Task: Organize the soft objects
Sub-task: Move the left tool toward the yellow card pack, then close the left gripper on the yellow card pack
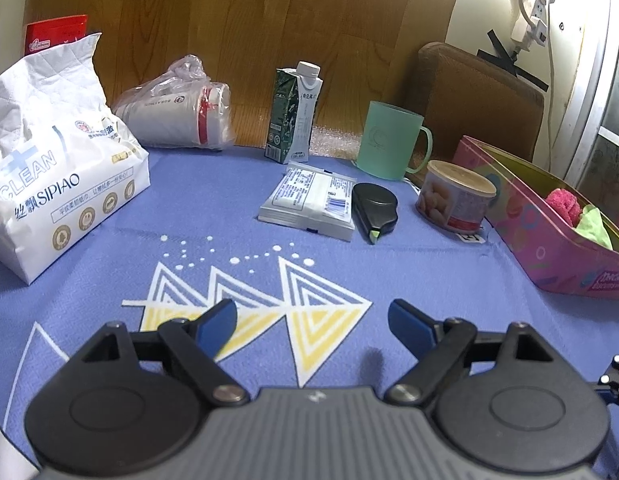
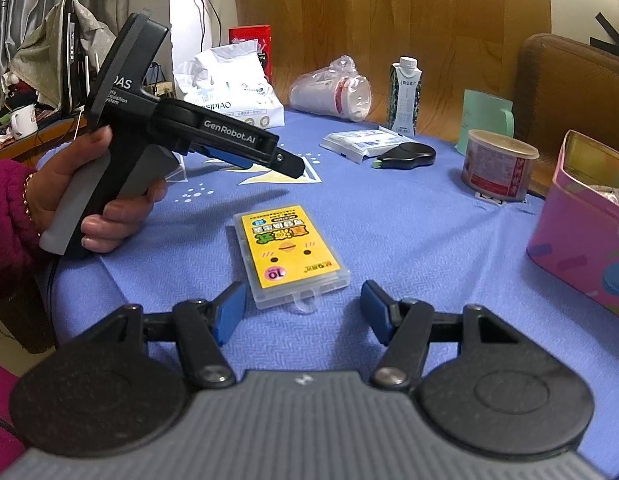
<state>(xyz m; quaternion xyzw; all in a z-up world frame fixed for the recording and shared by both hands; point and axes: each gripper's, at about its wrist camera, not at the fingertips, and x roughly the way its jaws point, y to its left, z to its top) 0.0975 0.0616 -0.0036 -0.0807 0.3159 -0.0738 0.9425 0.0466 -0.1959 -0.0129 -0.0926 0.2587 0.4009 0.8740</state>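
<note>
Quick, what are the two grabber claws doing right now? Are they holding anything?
Left gripper: open, holding nothing, just above the blue tablecloth.
Right gripper: open, holding nothing, with the yellow card case just ahead.

Table point(image 1: 429, 280), covered by a cloth point(image 1: 229, 240). Back row, left to right in the left wrist view: tissue pack point(image 1: 57, 168), with a box point(image 1: 55, 34) behind it; bagged cup stack point(image 1: 177, 114) lying on its side; carton point(image 1: 295, 114) upright; mug point(image 1: 389, 146) upright. In front of the carton lay a flat packet point(image 1: 309, 202), with a tape dispenser point(image 1: 375, 206) just beside it on the right. Right of the dispenser stood a can point(image 1: 455, 196). At the far right edge sat a tin point(image 1: 541, 248), holding a fuzzy item point(image 1: 563, 206) and a cloth piece point(image 1: 595, 228). Nearer, in the right wrist view, a card case point(image 2: 293, 256) lay flat between the fingertips of the right gripper point(image 2: 303, 314), apart from both.
</note>
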